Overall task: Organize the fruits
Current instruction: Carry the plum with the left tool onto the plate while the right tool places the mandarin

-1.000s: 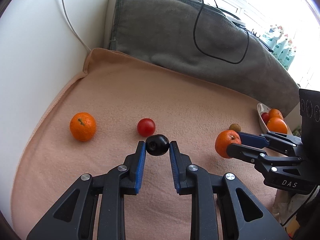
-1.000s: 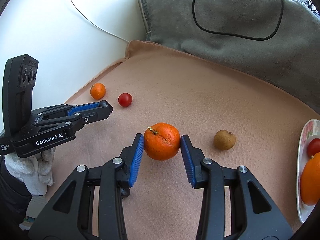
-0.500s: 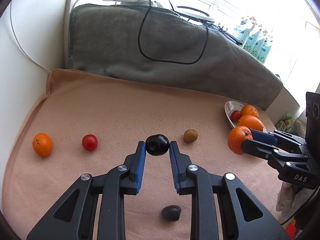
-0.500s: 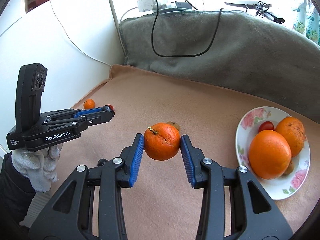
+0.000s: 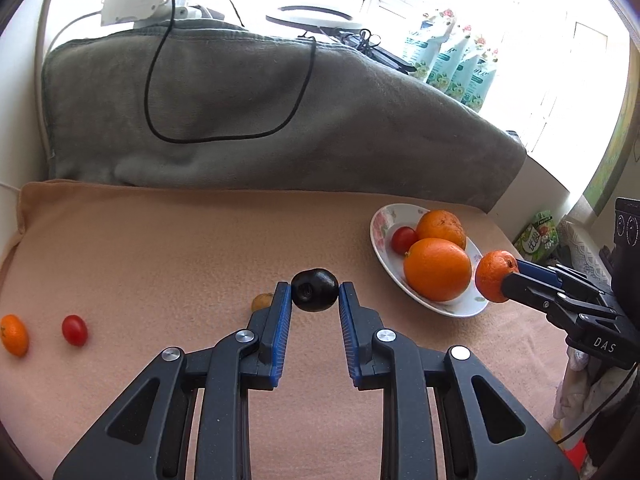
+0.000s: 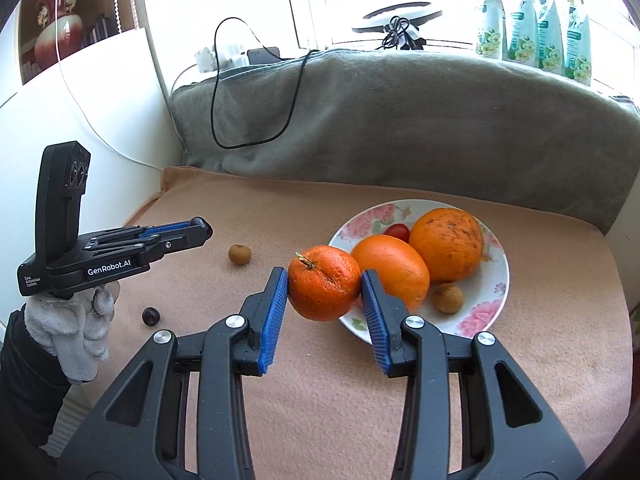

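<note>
Fruits: dark plum (image 5: 314,290) gripped in left fingers (image 5: 280,320), mandarin (image 6: 324,289) in right fingers (image 6: 276,312), brown fruit (image 5: 262,301) half-hidden.

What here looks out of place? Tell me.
Fruit lies scattered on the blanket away from the plate: a small orange, a red tomato, a brown fruit and a dark fruit.
</note>
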Tool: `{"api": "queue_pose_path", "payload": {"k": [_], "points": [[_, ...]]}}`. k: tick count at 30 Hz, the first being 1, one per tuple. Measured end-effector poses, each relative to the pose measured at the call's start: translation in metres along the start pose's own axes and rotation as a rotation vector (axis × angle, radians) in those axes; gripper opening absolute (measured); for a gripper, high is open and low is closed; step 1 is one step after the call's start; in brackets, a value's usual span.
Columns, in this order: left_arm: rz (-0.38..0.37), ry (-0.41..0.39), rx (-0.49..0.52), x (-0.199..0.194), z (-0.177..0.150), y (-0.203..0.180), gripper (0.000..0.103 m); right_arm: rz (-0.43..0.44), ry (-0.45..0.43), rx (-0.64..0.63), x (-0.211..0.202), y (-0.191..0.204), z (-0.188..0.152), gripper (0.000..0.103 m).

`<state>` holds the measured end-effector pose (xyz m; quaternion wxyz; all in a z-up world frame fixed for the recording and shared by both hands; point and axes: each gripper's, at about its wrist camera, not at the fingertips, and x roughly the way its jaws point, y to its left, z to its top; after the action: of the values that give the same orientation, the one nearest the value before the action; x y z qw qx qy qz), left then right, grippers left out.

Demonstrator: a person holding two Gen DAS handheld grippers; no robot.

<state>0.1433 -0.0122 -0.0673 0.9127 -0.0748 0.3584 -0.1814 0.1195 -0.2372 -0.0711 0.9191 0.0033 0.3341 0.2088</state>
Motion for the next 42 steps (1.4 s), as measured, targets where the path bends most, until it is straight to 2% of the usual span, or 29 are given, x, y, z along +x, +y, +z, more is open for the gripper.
{"api": "queue_pose_path", "payload": {"k": [7,19,32,42], "points": [[-0.042,0.023,0.023,0.026,0.013,-0.028,0.023,-0.055,-0.01,0.074,-0.015,-0.041,0.001,0.04],[-0.068,0.059,0.063,0.069,0.036,-0.057,0.023,-0.082,0.012,0.179,-0.007,-0.091,-0.009,0.04],[-0.083,0.084,0.059,0.094,0.048,-0.065,0.023,-0.081,0.037,0.226,0.011,-0.115,-0.011,0.04],[-0.103,0.086,0.059,0.098,0.053,-0.068,0.023,-0.074,0.049,0.219,0.019,-0.113,-0.01,0.041]]}}
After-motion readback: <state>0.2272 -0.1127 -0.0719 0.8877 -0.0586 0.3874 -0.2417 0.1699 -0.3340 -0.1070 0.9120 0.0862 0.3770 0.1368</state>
